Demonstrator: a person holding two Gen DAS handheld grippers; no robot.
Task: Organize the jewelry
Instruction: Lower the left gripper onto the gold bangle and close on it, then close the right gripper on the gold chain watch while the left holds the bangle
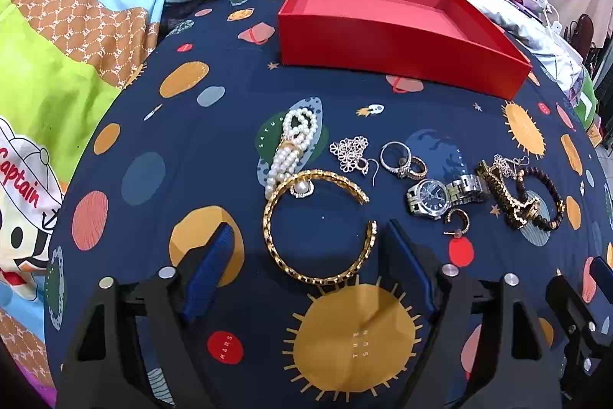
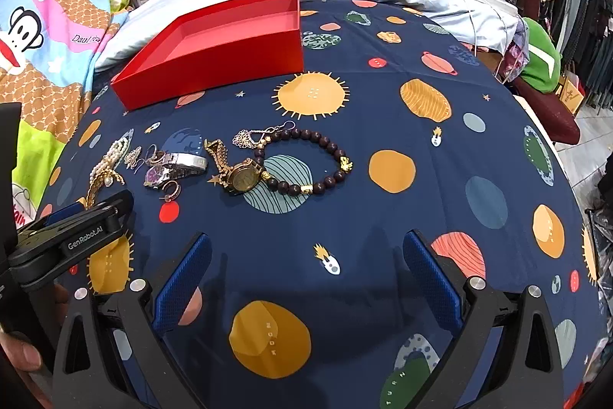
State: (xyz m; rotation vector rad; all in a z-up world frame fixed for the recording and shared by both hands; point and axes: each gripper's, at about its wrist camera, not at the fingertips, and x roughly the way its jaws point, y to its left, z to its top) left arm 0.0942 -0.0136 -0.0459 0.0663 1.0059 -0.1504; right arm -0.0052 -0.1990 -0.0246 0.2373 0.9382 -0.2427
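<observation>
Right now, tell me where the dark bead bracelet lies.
In the right wrist view, the dark bead bracelet lies on the bedsheet, rightmost of the jewelry, touching the gold watch.

Matt red card box [image 1: 398, 37]; shiny gold metal bangle [image 1: 318, 225]; printed cotton sheet [image 1: 161, 186].

Left gripper [image 1: 306, 255] angled down, jaws apart; right gripper [image 2: 306, 271] likewise, jaws wide.

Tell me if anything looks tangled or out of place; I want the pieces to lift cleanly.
Two overlaps stand out. The gold bangle lies across the end of the pearl bracelet. The gold watch rests on the dark bead bracelet, with a silver filigree earring touching them. The red box is empty.
</observation>
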